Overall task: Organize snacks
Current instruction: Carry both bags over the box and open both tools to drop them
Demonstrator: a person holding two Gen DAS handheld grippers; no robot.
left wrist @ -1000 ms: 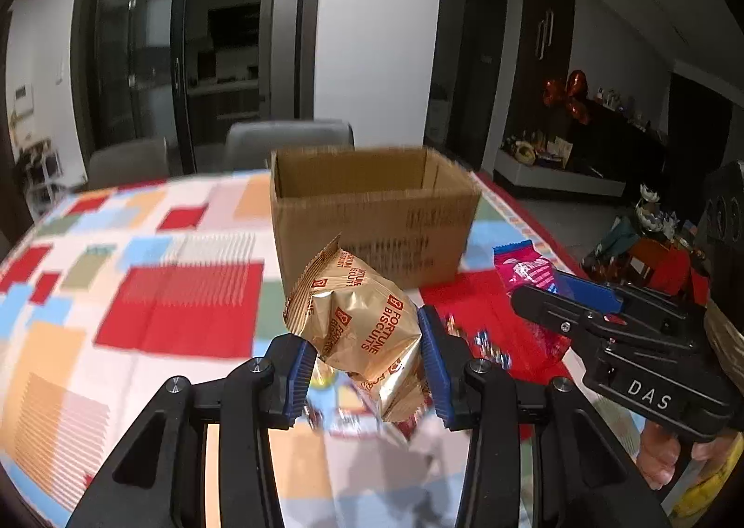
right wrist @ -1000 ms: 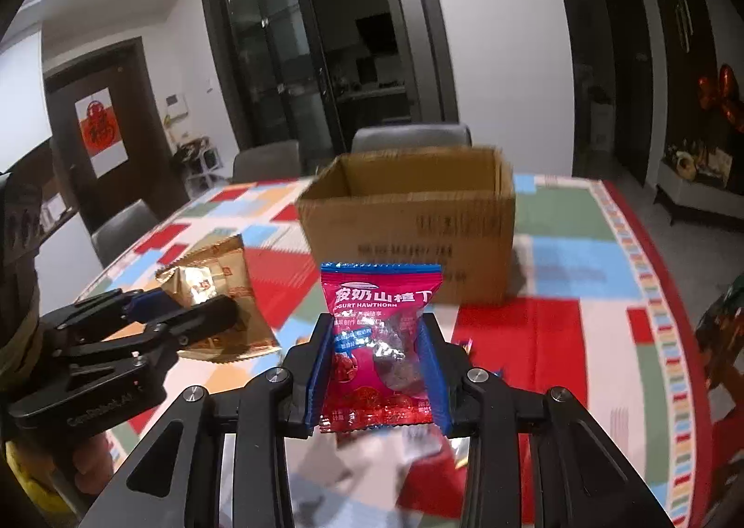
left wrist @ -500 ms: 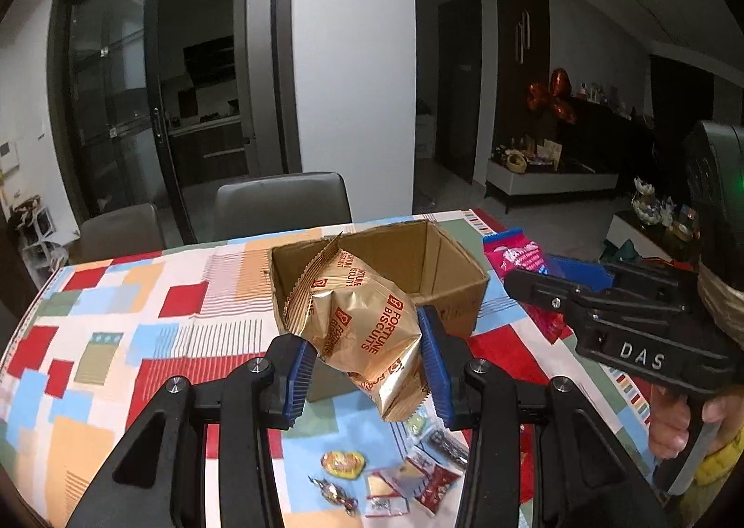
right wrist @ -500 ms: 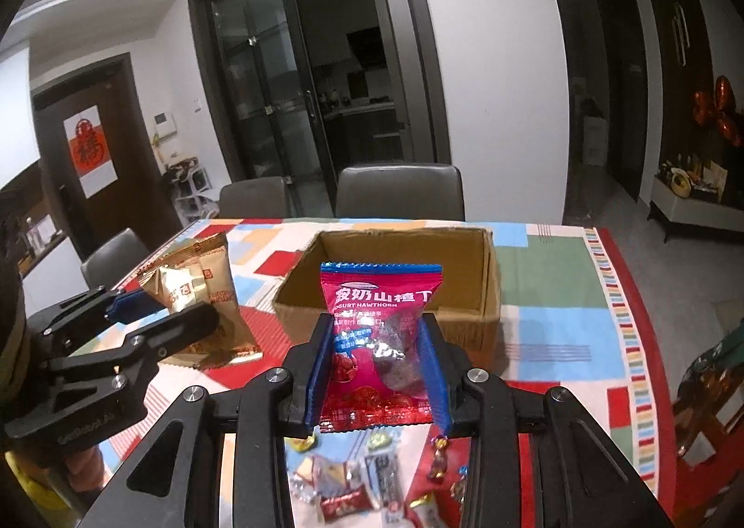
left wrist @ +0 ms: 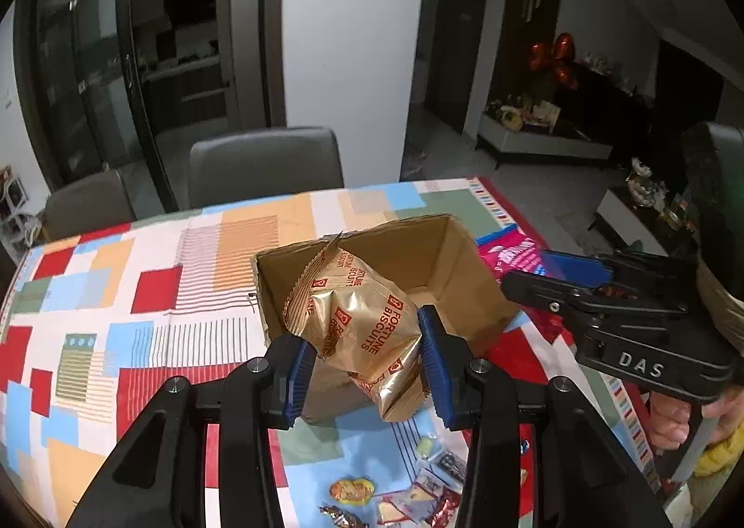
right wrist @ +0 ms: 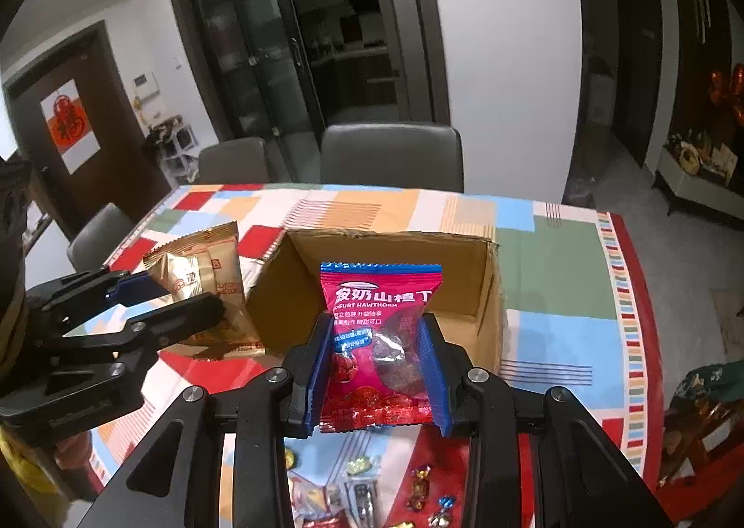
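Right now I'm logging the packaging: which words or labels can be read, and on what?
"FORTUNE BISCUITS": gold packet in the left hand-held gripper.
"YOGURT HAWTHORN": pink packet in the right hand-held gripper; its Chinese lines are too small for me.
"DAS": right hand-held gripper's body.
Red door sign: unreadable.

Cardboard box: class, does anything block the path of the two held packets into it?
Nothing visible. The cardboard box is open-topped, flaps clear. The left gripper holds the gold biscuit packet, the right gripper the pink hawthorn packet, both near its rim.
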